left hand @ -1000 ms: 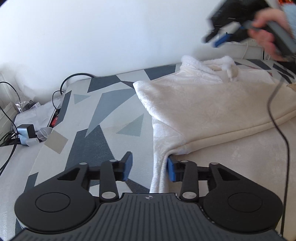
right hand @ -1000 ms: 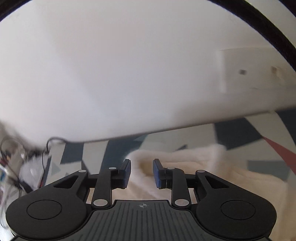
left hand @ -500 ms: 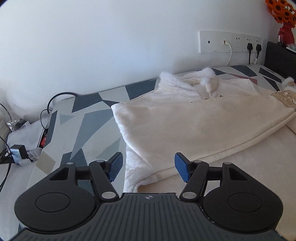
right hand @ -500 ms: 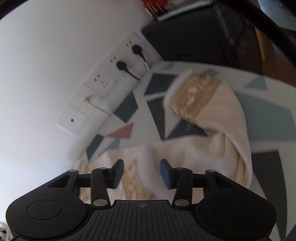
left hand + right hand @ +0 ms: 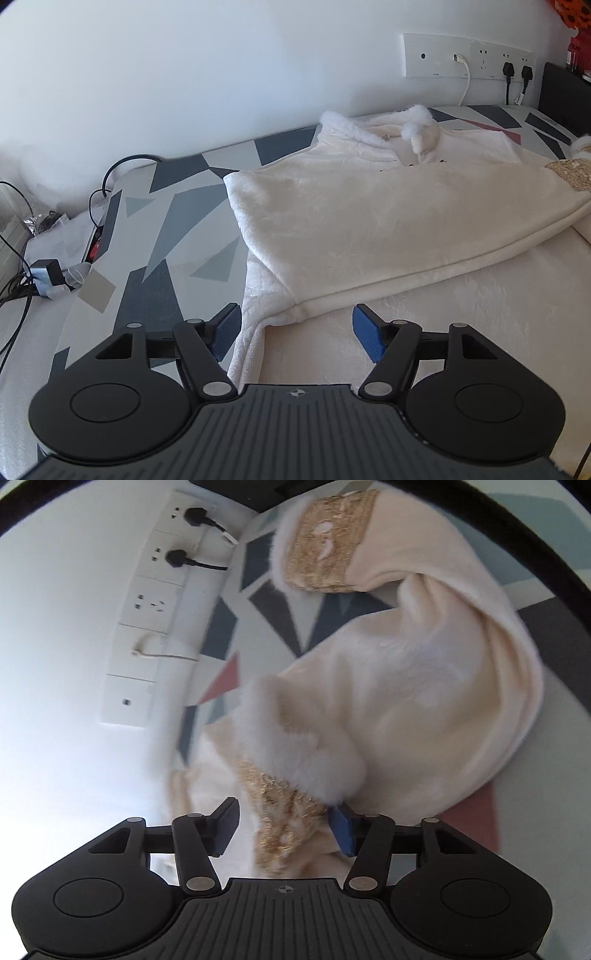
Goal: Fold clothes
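A cream fleece garment (image 5: 388, 221) with a white fur collar (image 5: 413, 114) lies flat on the patterned bed sheet (image 5: 166, 229). One sleeve is folded across its body. My left gripper (image 5: 295, 321) hovers at the garment's near left edge; its jaws are opening, and the folded sleeve's corner (image 5: 295, 308) lies between them untouched. In the right wrist view, which is rolled sideways, my right gripper (image 5: 283, 818) is open around a gold sequin cuff (image 5: 284, 823) trimmed with white fur (image 5: 314, 768). The fur brushes the right pad; the left pad stands apart. A second sequin cuff (image 5: 325, 542) lies further off.
A strip of wall sockets (image 5: 469, 55) with plugs and a white cable runs behind the bed. A charger and tangled cables (image 5: 44, 273) lie off the bed's left edge. A dark piece of furniture (image 5: 561, 96) stands at the far right.
The left jaws spread wider and drew back from the sleeve corner. The hand with the right gripper left the left view; the right view swung from the wall, rolled, and came onto the cuff.
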{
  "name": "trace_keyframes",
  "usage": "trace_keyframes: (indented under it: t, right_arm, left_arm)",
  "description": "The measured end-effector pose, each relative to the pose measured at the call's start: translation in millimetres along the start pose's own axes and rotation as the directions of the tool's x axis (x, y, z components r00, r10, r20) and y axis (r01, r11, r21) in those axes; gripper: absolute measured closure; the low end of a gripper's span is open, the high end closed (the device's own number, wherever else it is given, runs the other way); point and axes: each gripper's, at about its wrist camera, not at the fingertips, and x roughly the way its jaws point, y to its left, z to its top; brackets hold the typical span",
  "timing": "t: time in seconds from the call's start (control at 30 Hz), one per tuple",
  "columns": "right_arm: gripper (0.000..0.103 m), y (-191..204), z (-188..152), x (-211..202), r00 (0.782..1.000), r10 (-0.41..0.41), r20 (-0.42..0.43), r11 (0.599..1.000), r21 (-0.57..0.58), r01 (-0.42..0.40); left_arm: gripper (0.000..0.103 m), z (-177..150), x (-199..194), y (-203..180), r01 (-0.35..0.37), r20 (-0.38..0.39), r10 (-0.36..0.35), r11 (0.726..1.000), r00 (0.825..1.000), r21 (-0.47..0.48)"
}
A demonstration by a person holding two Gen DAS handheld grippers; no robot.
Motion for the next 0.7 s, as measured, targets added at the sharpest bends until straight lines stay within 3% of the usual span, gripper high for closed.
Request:
trace_keyframes:
  t: [0.1, 0.13, 0.23, 0.33, 0.4, 0.5, 0.6, 0.7]
  right_arm:
    - [0.086, 25.2, 0.3, -3.5, 0.997, -0.023, 0.073, 0.992, -0.126, 0.032]
    - [0.09, 36.6, -2.6, -4.2, 0.995, -0.023, 0.096, 0.981, -0.191, 0.041]
    - [0.092, 75.6, -21.5, -9.0, 0.994, 0.073, 0.085, 0.903, -0.428, -0.03]
    - [0.092, 102.9, -38.4, -15.6, 0.992, 0.1, 0.08, 0.77, -0.637, -0.026]
    - [0.092, 98.6, -36.6, -11.8, 0.993, 0.058, 0.1, 0.748, -0.664, 0.023]
    - [0.092, 77.8, -31.6, 8.0, 0.977, -0.111, 0.183, 0.714, -0.669, 0.206]
    - [0.092, 68.7, -50.0, 17.1, 0.956, -0.183, 0.231, 0.633, -0.716, 0.294]
    - [0.092, 88.5, -82.2, 18.3, 0.952, -0.131, 0.276, 0.492, -0.815, 0.304]
  left_arm:
    - [0.035, -0.7, -0.1, -2.6, 0.002, -0.003, -0.002, 1.0, 1.0, 0.0]
    - [0.035, -0.9, -0.1, -4.0, 0.003, -0.004, -0.003, 1.0, 1.0, 0.004]
    - [0.035, -0.6, -0.4, -7.4, 0.011, -0.002, -0.011, 1.0, 1.0, 0.024]
    - [0.035, -0.2, -0.1, -6.5, 0.01, -0.001, -0.01, 1.0, 1.0, 0.021]
    - [0.035, -1.0, -0.1, -5.3, 0.011, -0.003, -0.011, 1.0, 1.0, 0.014]
    - [0.035, -2.5, 0.0, -3.8, 0.013, -0.007, -0.013, 1.0, 1.0, 0.005]
    - [0.035, -3.3, -0.3, -3.7, 0.015, -0.006, -0.015, 1.0, 1.0, 0.006]
    - [0.034, -3.4, -0.1, -3.5, 0.022, -0.005, -0.022, 1.0, 1.0, 0.005]
